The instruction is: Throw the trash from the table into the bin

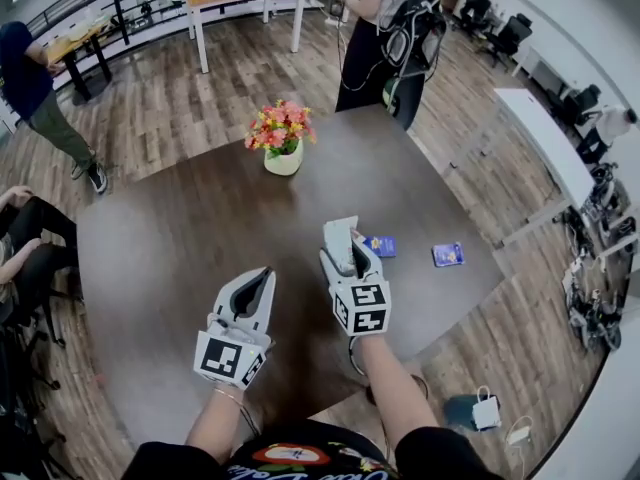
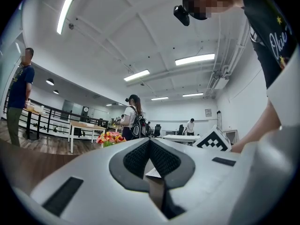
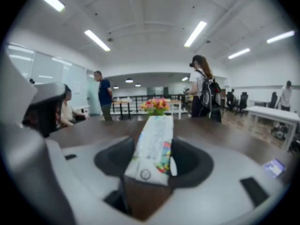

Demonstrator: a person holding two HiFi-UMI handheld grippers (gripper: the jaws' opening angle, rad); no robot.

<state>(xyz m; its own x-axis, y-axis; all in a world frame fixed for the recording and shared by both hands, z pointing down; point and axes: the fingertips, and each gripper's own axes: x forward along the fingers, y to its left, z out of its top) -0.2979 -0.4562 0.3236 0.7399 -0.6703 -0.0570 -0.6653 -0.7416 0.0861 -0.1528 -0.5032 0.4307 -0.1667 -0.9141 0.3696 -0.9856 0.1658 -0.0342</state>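
While clamped between the jaws of the right gripper (image 1: 350, 266), the white wrapper (image 3: 153, 144) with coloured print stands lengthwise along them, its far end poking out past the tips; jaws part-way apart, pads pressing on either side of it; wrapper held clear above the dark table (image 1: 200, 228). Two blue packets lie flat on the table just beyond and to the right of that gripper, one close (image 1: 380, 246), one nearer the table's right edge (image 1: 448, 255); neither touched. Left gripper (image 1: 262, 276) sits beside the right one, to its left and over the table; jaws brought together at the tips, a small white scrap (image 2: 153, 173) pinched between the pads. Flower pot (image 1: 283, 138) stands at the far side of the table, well apart from both grippers; a person (image 1: 390, 38) with a backpack stands beyond the far edge.
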